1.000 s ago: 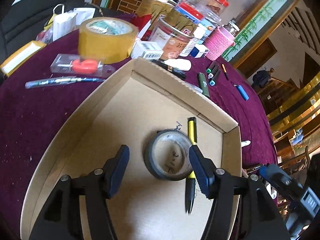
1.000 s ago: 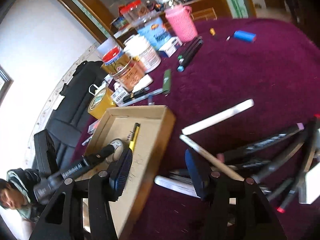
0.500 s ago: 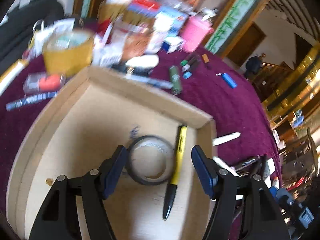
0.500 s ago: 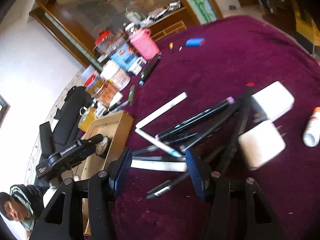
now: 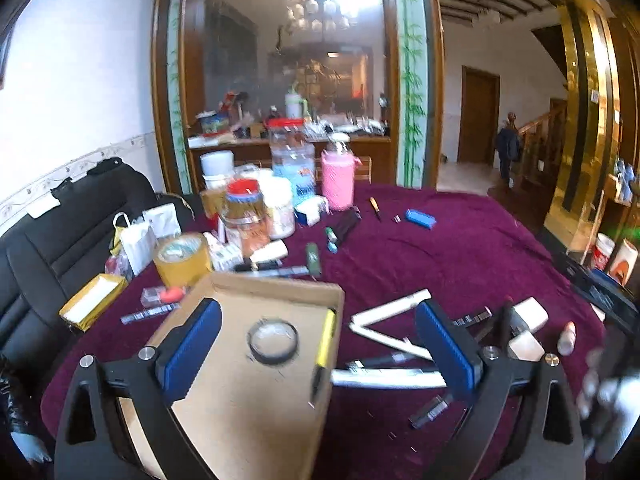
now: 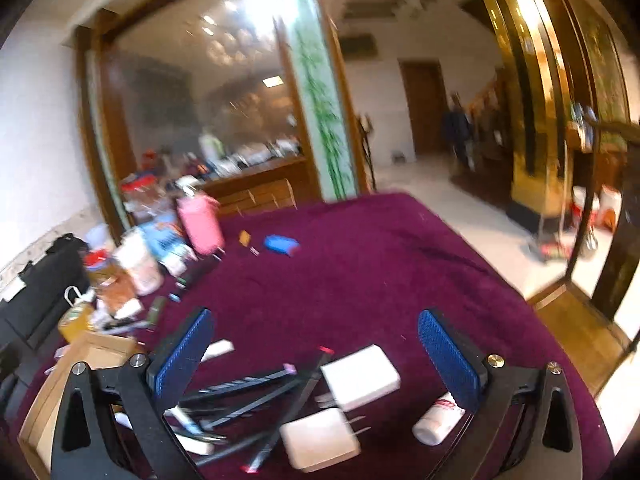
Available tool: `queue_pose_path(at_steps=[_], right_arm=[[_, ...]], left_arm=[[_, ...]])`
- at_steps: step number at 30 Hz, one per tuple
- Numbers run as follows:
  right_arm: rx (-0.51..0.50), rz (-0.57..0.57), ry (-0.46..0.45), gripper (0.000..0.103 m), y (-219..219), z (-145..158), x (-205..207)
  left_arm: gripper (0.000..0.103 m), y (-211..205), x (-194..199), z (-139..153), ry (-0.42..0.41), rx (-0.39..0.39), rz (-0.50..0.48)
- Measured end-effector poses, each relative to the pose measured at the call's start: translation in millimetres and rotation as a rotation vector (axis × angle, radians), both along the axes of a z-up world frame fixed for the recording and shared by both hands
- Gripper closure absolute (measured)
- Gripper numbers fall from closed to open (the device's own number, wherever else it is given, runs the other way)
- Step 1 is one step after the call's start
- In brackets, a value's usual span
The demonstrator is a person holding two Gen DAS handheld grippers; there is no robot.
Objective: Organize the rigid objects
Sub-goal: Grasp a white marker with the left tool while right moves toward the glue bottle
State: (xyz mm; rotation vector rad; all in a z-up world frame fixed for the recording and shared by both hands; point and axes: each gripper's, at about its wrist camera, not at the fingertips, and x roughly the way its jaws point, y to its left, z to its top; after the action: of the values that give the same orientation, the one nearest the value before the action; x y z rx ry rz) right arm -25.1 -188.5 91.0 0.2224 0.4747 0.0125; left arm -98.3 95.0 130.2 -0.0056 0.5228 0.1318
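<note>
A shallow cardboard box [image 5: 256, 400] lies on the maroon tablecloth and holds a black tape roll [image 5: 273, 341] and a yellow pen [image 5: 322, 350]. My left gripper [image 5: 318, 346] hangs above the box with its jaws opening wide and nothing between them. To the right of the box lie white sticks [image 5: 394, 306] and dark markers. My right gripper [image 6: 314, 350] hovers over black markers [image 6: 248, 386], two white plug adapters [image 6: 360, 376] and a small white bottle [image 6: 438, 420]; its jaws are opening too and grip nothing. The box corner [image 6: 100, 350] shows at lower left there.
Jars, a pink-sleeved cup [image 5: 338, 180], a brown tape roll [image 5: 182, 258], a blue lighter [image 5: 420, 218] and small pens crowd the table's far left side. A black seat [image 5: 60, 232] stands left of the table. The far right cloth [image 6: 380, 264] is bare.
Both grippers opened wide and rose, tilting up so the room shows. The left one backed away from the tape roll and pen; the right one swung right over the adapters.
</note>
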Motion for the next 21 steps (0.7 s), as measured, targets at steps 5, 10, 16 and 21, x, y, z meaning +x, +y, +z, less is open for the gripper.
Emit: queue_pose_path(at_steps=[5, 10, 16, 21], right_arm=[[0.043, -0.059, 0.084, 0.001, -42.4, -24.5, 20.1], [0.113, -0.093, 0.139, 0.001, -70.7, -45.6, 22.6], [0.19, -0.1, 0.16, 0.001, -79.6, -50.8, 21.4], [0.236, -0.07, 0.197, 0.001, -80.1, -56.9, 23.5]], left_arm=[[0.006, -25.1, 6.6, -15.5, 0.073, 0.027, -0.014], [0.006, -51.9, 23.4, -34.8, 0.136, 0.11, -0.022], [0.006, -70.4, 49.4, -62.1, 0.236, 0.128, -0.038], [0.006, -78.1, 58.4, -74.9, 0.275, 0.131, -0.053]])
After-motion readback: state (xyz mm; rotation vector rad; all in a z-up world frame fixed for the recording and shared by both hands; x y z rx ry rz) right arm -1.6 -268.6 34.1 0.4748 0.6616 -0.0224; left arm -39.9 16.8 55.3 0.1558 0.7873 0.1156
